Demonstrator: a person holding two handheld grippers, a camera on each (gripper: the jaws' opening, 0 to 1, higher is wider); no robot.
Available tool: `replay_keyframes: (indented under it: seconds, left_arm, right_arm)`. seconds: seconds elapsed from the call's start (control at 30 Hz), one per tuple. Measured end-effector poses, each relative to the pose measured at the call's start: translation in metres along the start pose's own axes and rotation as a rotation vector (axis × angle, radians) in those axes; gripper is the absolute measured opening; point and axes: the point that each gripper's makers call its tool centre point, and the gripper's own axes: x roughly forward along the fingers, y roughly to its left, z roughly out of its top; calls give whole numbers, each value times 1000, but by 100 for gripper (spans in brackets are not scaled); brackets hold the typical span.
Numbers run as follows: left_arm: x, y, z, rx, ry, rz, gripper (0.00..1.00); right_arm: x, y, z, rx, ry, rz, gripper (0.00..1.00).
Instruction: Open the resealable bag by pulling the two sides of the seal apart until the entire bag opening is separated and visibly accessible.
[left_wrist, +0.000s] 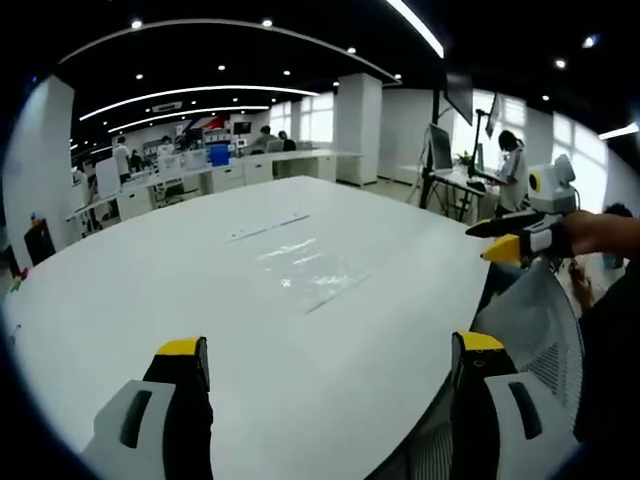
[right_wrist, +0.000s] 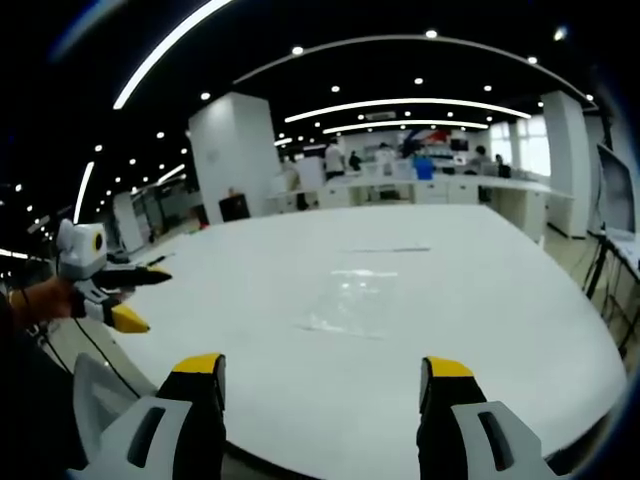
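A clear resealable bag (left_wrist: 305, 265) lies flat on the white table (left_wrist: 150, 280), hard to make out apart from its glare and faint seal lines. My left gripper (left_wrist: 330, 350) hovers over the near table edge, jaws wide apart and empty, the bag well ahead of it. My right gripper (left_wrist: 480, 245) comes in from the right, held in a hand off the table's side, jaws spread. In the right gripper view the bag (right_wrist: 355, 295) rests mid-table ahead of the open right gripper (right_wrist: 322, 365). The left gripper (right_wrist: 158, 300) shows at the left, open and empty.
A grey mesh chair back (left_wrist: 535, 320) stands against the table's near edge, also seen as the chair back (right_wrist: 100, 395). Office desks with monitors (left_wrist: 440, 150), a white pillar (right_wrist: 235, 150) and several people stand far behind the table.
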Motion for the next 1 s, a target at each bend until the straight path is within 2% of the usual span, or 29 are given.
replay_keyframes:
  seconds: [0.43,0.63,0.77,1.0]
  left_arm:
    - [0,1,-8,1,32,2,96]
    - [-1,1,-9,-12,31,2,96]
    - [-1,2,-11,-13,35,5,96]
    - [-1,1,-11,-19,34,4,95]
  right_arm:
    - [1,0,-1,8,0,2,78]
    - [1,2,-2,7,5,6,78]
    - [2,4,-1,-32,12,6,78]
    - [3,4,-1,-21,10,5,77]
